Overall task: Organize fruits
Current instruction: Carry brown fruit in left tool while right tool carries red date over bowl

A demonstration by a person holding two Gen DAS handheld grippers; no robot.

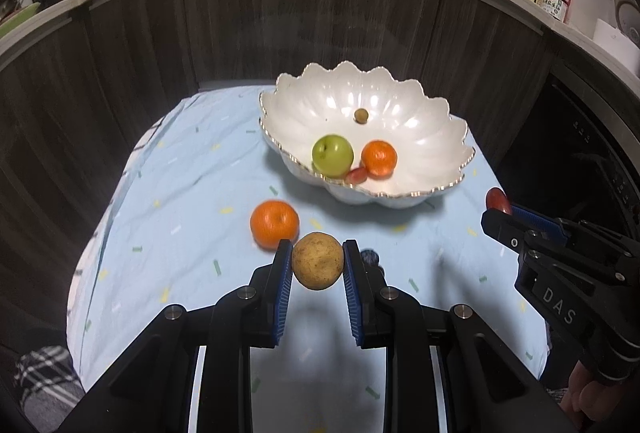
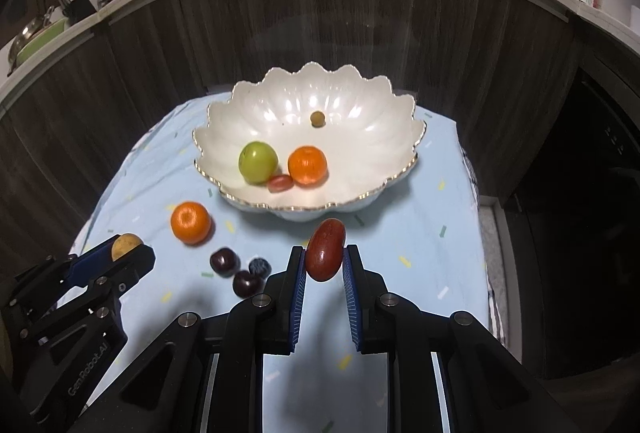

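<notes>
A white scalloped bowl (image 1: 420,137) (image 2: 360,137) stands on the blue cloth and holds a green apple (image 1: 333,155), an orange (image 1: 379,158), a small red fruit (image 1: 357,175) and a tiny brown fruit (image 1: 361,115). My left gripper (image 1: 317,259) is shut on a tan round fruit (image 1: 318,261), held above the cloth in front of the bowl. My right gripper (image 2: 324,253) is shut on a red oblong fruit (image 2: 326,249), held just before the bowl's near rim. An orange (image 1: 275,223) (image 2: 191,223) lies loose on the cloth.
Two dark plums (image 2: 225,261) (image 2: 246,283) and a blueberry (image 2: 260,267) lie on the cloth (image 2: 420,233) left of my right gripper. A dark wood cabinet wall (image 1: 280,25) rises behind the table, with a cluttered counter above.
</notes>
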